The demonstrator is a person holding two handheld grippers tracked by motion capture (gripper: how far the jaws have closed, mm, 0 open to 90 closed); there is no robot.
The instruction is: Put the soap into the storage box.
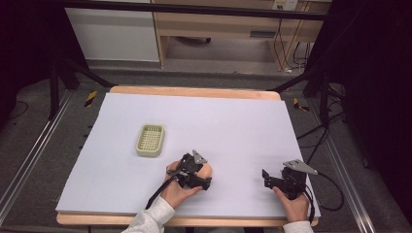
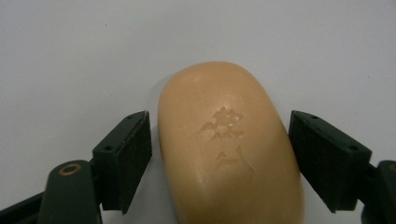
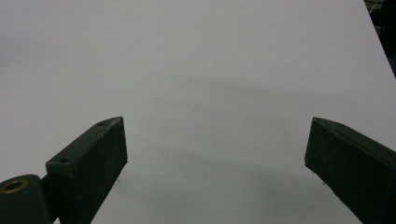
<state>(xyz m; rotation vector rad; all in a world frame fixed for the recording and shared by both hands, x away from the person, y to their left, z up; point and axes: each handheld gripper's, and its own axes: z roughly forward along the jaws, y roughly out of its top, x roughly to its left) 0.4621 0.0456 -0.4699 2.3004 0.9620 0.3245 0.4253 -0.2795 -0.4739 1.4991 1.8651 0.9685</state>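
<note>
**Fingers astride the soap bar at the near edge of the bench**

At the near edge of the bench [image 1: 111, 194], my two hands come in from below, each holding a gripper. My left gripper [image 1: 203, 174] sits near the middle of the near side, tilted down over a peach-coloured soap bar [image 2: 229, 144]. Seen along that gripper, the bar lies flat on the white sheet [image 1: 218, 121] between my two black fingers [image 2: 126, 158], its embossed mark facing up. The fingers are part-spread and stand just beside the bar's long sides; a thin gap shows on each side, so they do not yet pinch it. From above, the bar [image 1: 206, 169] peeks out just beyond the gripper's body.

My right gripper [image 1: 268, 178] rests well apart, toward the bench's right corner, pointing left. Its fingers [image 3: 93, 158] are spread wide with bare white sheet between them.

Farther out, left of centre, a pale yellow-green soap dish [image 1: 150, 140] with a slotted floor lies on the sheet, well apart from the bar. Beyond the bench's far wooden rim stand a dark floor and pale wooden furniture [image 1: 218, 24].
</note>
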